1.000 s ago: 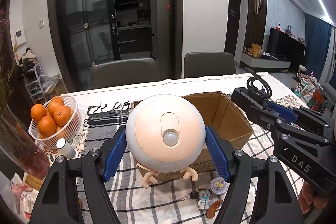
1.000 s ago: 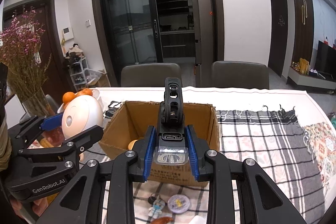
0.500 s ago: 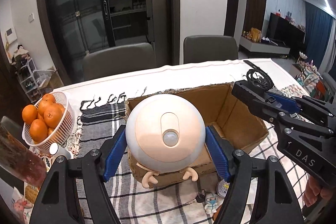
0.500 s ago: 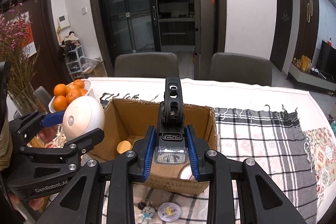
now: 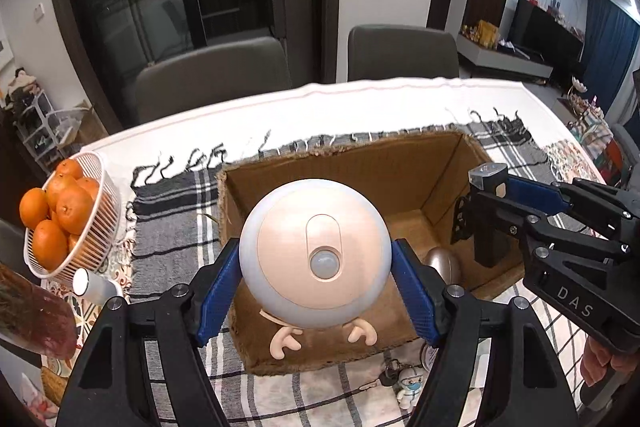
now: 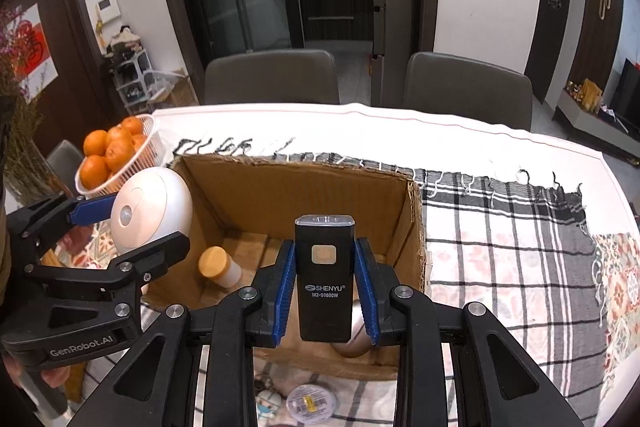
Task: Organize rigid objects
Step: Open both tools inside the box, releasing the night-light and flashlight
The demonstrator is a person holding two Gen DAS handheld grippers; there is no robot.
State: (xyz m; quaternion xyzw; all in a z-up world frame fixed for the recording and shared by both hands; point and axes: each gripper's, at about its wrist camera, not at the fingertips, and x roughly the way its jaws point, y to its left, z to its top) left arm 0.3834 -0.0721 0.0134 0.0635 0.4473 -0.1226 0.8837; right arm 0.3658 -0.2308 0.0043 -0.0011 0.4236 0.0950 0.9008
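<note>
My left gripper (image 5: 316, 291) is shut on a round white and peach night light (image 5: 315, 259) with small feet, held over the left front of an open cardboard box (image 5: 344, 159). It also shows in the right wrist view (image 6: 150, 209). My right gripper (image 6: 324, 291) is shut on a black SHENYU flashlight (image 6: 325, 275), held above the box (image 6: 280, 179); in the left wrist view the flashlight (image 5: 488, 219) hangs over the box's right side. Inside the box lie a small jar with a wooden lid (image 6: 218, 267) and a metallic egg-shaped object (image 5: 442, 265).
A white basket of oranges (image 5: 60, 215) stands left of the box on the checked cloth (image 6: 500, 227). A keychain figure (image 5: 410, 387) and a round tin (image 6: 312, 403) lie in front of the box. Two grey chairs (image 6: 272, 75) stand behind the table. Dried flowers stand at far left.
Both grippers have moved forward and tilted down over the box. The flashlight has turned in the right gripper's view, its labelled face now showing. The box's inside has come into view.
</note>
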